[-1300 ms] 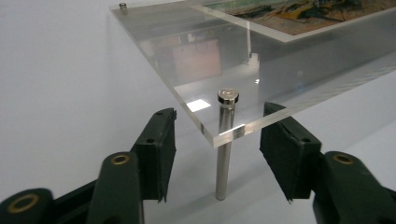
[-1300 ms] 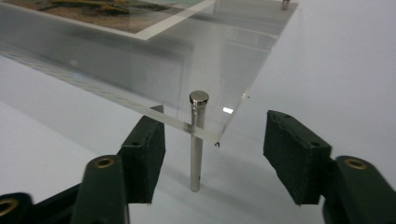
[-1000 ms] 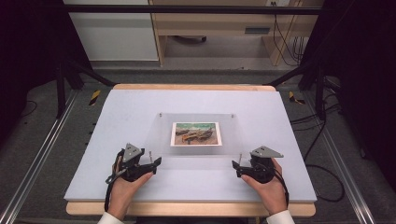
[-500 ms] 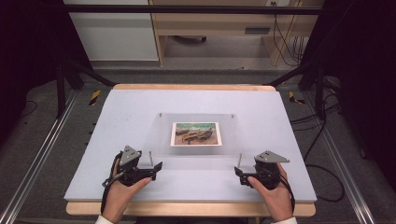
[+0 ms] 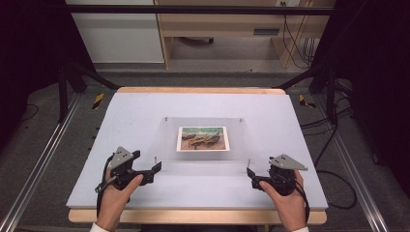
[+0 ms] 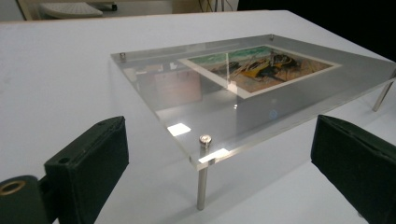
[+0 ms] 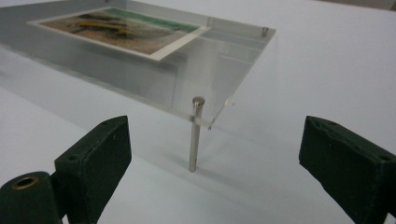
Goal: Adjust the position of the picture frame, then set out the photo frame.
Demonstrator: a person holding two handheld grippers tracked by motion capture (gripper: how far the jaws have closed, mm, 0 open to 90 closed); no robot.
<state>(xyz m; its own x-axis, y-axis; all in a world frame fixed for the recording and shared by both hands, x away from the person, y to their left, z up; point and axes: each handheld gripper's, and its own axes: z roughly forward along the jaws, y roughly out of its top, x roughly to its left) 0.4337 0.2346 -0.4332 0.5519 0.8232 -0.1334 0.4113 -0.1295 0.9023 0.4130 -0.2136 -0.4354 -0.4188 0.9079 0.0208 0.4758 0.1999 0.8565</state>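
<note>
- Left gripper (image 5: 155, 167): fingers released and just widened, nothing between, facing the near left corner post (image 6: 202, 173).
- Right gripper (image 5: 250, 175): fingers spread, empty, before the near right post (image 7: 195, 134).
- Clear acrylic photo frame (image 5: 203, 159) stands mid-tabletop (image 5: 145, 111), seascape print (image 5: 202, 138) inside.

A white table (image 5: 145, 121) with a wooden edge is carrying 1 clear acrylic frame (image 5: 241, 135), which is standing near its middle on 4 thin metal legs (image 7: 194, 135), lifting the plate and the picture (image 5: 202, 138) inside it off the surface.
</note>
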